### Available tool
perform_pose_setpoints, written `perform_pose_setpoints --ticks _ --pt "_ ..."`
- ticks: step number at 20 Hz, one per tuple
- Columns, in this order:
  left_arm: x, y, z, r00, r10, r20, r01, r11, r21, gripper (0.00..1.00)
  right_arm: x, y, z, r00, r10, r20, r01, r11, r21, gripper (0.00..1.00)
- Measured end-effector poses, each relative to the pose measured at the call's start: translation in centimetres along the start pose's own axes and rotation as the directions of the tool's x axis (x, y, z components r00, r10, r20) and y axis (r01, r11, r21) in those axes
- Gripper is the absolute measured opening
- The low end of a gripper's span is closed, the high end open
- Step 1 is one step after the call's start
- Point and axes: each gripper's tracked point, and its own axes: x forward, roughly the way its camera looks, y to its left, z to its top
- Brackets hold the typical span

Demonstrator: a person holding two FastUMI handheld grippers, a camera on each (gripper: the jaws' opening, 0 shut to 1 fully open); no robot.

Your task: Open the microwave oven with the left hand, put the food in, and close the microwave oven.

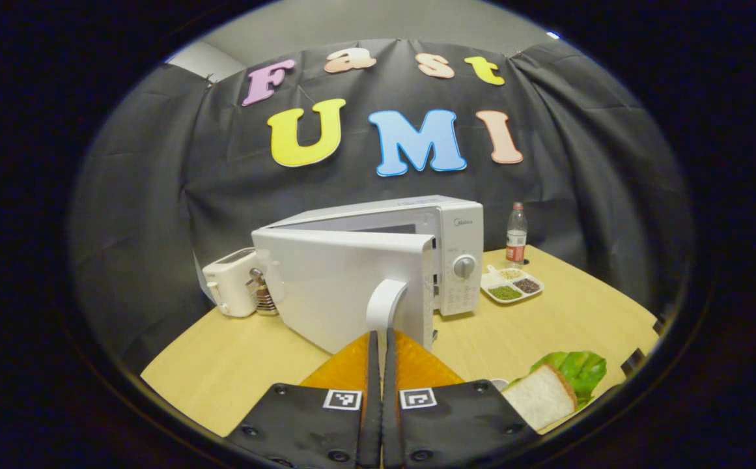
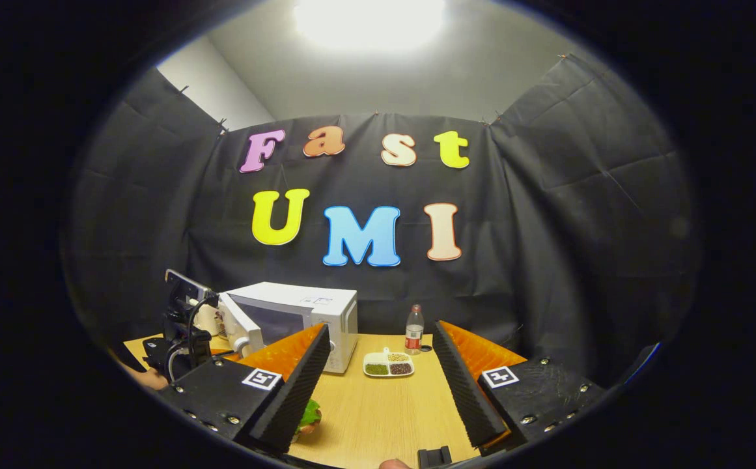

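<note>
sandwich (image 1: 550,391) cut by fingers/edge | oven cavity (image 1: 351,227) hid by door (image 1: 342,286)

Right hand-held gripper (image 2: 381,374) spread wide above table (image 2: 378,417); beyond, microwave oven (image 2: 299,319) door ajar, left hand-held gripper (image 2: 185,332) beside microwave oven

Table (image 2: 378,410) — microwave (image 1: 456,254), toaster (image 1: 231,283), bottle (image 1: 516,238), tray (image 1: 511,284).

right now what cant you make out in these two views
- Microwave cavity: left gripper view, the half-open door blocks it.
- Door handle grip: left gripper jaws look closed at it; contact hidden.
- Sandwich: left gripper view, cut off by the edge; right gripper view, behind the right gripper.
- Tray contents: too small.
</note>
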Motion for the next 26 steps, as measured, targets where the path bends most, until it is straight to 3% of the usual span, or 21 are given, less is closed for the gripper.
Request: perform_pose_setpoints --ticks 5,6,8,9,12,13,14,15,18,19,20,21,23,24,25,26 --pt "1.1 -0.7 0.3 1.0 -0.013 -0.004 0.013 0.999 0.046 0.1 -0.3 0.5 -0.5 0.999 -0.034 -0.02 0.034 0.999 0.016 0.96" --pt "1.4 -0.8 0.4 1.0 -0.018 -0.008 0.019 0.999 0.042 0.19 -0.5 0.4 -0.5 0.999 -0.045 -0.023 0.046 0.999 0.019 0.96" --pt "2.3 -0.4 0.5 1.0 -0.012 -0.009 0.012 1.0 0.018 0.3 -0.8 0.4 0.0 0.998 -0.066 -0.015 0.067 0.998 0.023 0.96" --pt "2.5 -0.7 0.5 1.0 -0.021 -0.013 0.021 1.0 0.004 0.46 -0.8 0.2 -0.2 0.997 -0.078 -0.018 0.079 0.997 0.017 0.96" --pt "4.5 -2.0 1.2 0.998 -0.063 -0.015 0.063 0.998 0.003 0.5 -0.9 -0.2 -0.2 0.994 -0.107 -0.026 0.107 0.994 0.006 0.96" --pt "5.0 -2.6 1.4 0.997 -0.079 -0.018 0.079 0.997 0.007 0.55 -0.9 -0.3 -0.3 0.993 -0.115 -0.032 0.115 0.993 0.005 0.96" --pt "5.7 -3.3 1.6 0.995 -0.101 -0.017 0.101 0.995 0.003 0.55 -1.0 -0.4 -0.4 0.992 -0.122 -0.032 0.122 0.993 0.003 0.96" --pt "6.2 -4.3 1.8 0.992 -0.127 -0.019 0.127 0.992 -0.003 0.44 -1.1 -0.4 -0.4 0.991 -0.129 -0.033 0.129 0.992 0.0 0.96" --pt "8.9 -5.4 2.9 0.992 -0.123 -0.009 0.123 0.992 0.028 0.55 -1.1 -0.6 -0.8 0.989 -0.143 -0.047 0.143 0.99 -0.015 0.96" --pt "9.8 -5.2 2.9 0.994 -0.11 -0.008 0.11 0.994 0.022 0.55 -1.2 -0.7 -1.0 0.987 -0.149 -0.053 0.148 0.989 -0.022 0.96" --pt "10.3 -5.0 3.2 0.994 -0.109 -0.005 0.109 0.994 -0.002 0.5 -1.3 -0.9 -1.1 0.986 -0.157 -0.06 0.155 0.987 -0.027 0.96" --pt "10.6 -5.5 3.4 0.993 -0.119 -0.001 0.119 0.993 -0.024 0.34 -1.4 -1.2 -1.2 0.985 -0.163 -0.062 0.162 0.986 -0.028 0.96" --pt "11.0 -5.5 3.3 0.991 -0.13 -0.009 0.13 0.991 -0.032 0.25 -1.5 -1.5 -1.1 0.982 -0.177 -0.063 0.175 0.984 -0.026 0.96" --pt "10.7 -5.5 3.2 0.991 -0.13 -0.01 0.13 0.991 -0.03 0.31 -1.4 -1.6 -1.0 0.982 -0.181 -0.063 0.179 0.983 -0.027 0.96" --pt "10.0 -5.2 3.1 0.99 -0.138 -0.004 0.138 0.99 -0.021 0.24 -1.3 -1.5 -0.9 0.981 -0.183 -0.061 0.181 0.983 -0.026 0.96" --pt "9.3 -4.8 3.0 0.989 -0.149 -0.004 0.149 0.989 -0.022 0.24 -1.2 -1.3 -0.8 0.982 -0.18 -0.058 0.179 0.984 -0.022 0.96"
